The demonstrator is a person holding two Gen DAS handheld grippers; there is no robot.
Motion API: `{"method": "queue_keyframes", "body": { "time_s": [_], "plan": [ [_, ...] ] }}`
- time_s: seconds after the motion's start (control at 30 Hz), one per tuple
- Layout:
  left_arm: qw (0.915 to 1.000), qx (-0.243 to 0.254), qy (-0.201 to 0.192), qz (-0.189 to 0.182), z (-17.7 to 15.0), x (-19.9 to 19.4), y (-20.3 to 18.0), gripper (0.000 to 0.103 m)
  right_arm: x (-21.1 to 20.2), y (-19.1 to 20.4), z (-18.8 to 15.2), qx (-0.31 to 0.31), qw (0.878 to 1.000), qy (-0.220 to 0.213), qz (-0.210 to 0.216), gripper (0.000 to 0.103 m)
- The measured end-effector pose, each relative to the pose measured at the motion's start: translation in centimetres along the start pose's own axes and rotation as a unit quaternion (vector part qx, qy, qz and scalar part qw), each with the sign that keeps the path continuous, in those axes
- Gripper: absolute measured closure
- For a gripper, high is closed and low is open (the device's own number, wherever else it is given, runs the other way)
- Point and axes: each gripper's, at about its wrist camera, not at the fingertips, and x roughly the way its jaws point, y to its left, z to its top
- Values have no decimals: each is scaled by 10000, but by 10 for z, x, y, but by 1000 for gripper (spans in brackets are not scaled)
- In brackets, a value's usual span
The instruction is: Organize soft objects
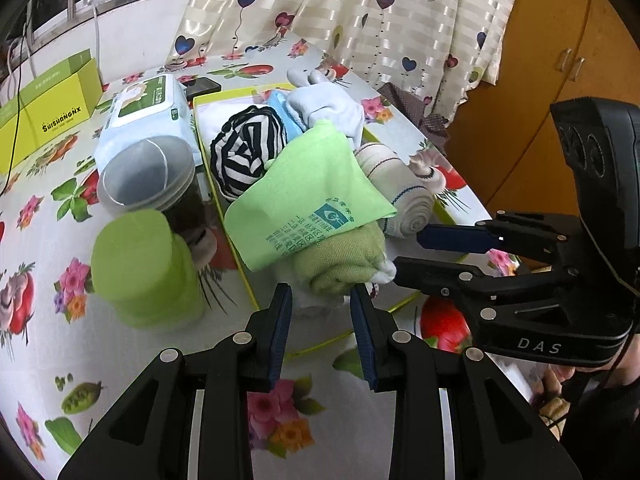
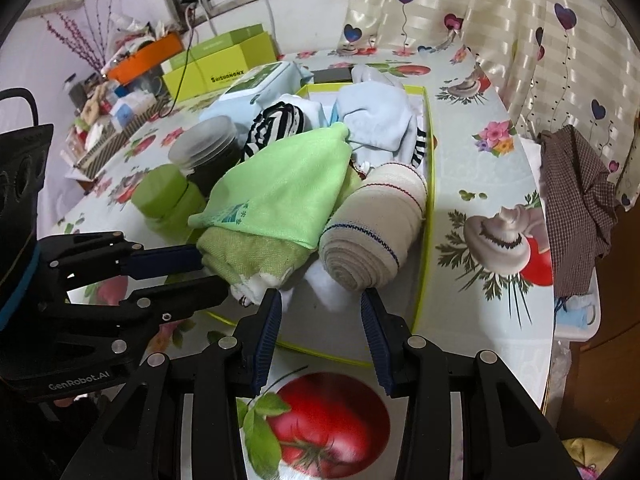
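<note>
Both pairs of black fingers with blue pads fill the bottom of the two views. The left hand-held gripper [image 1: 322,292] is spread, and between its tips nothing is pinched; it stands just before the near end of the woven green roll [image 1: 340,260]. The right hand-held gripper [image 2: 320,300] is spread too and empty, near the end of the cream rolled towel [image 2: 372,232].

The soft objects are piled in a shallow box with a yellow-green rim [image 2: 430,184] on the flowered table [image 2: 480,280]. On top lies a light green cloth [image 1: 312,184], draped over the woven roll. Behind it are a black-and-white striped ball of fabric [image 1: 246,148] and pale blue garments [image 1: 328,108].

All these pieces look light and limp. They will probably fold and sag when lifted, and a grip on a loose edge may pull only one layer out. The two rolls seem firmer, so the best hold is likely across the body of the roll, near its middle, so it does not unwind. The draped cloth is better taken at a bunched fold than at the flat printed part.

For writing: the green cloth carries green printed characters and a small square logo, too small to read. The yellow-green carton [image 1: 52,108] at the back shows "SUISHANGNX". The right tool body, seen from the left view, bears "DAS" [image 1: 538,346], and the left tool body, seen from the right view, reads "GenRobot.AI" [image 2: 78,381]. A wipes pack [image 1: 150,104] has a green label that is not legible.
</note>
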Motion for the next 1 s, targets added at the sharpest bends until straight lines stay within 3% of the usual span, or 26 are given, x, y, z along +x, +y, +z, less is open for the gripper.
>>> {"method": "queue_keyframes", "body": {
  "time_s": [0.2, 0.47, 0.7, 1.0],
  "plan": [
    [9996, -39, -279, -28, -3, -24, 0, 71, -23, 15, -4, -58, 9995, -269, -157, 62],
    [9973, -56, -722, 115, -10, -63, 5, 71, -57, 36, -5, 134, 9957, -785, -471, 48],
    [9952, -205, -914, 279, -18, -83, 16, 71, -63, 64, -7, 5, 9938, -811, -764, 46],
    [9924, -425, -1030, 513, -31, -100, 32, 71, -65, 97, -13, -170, 9927, -873, -818, 46]
  ]
}}
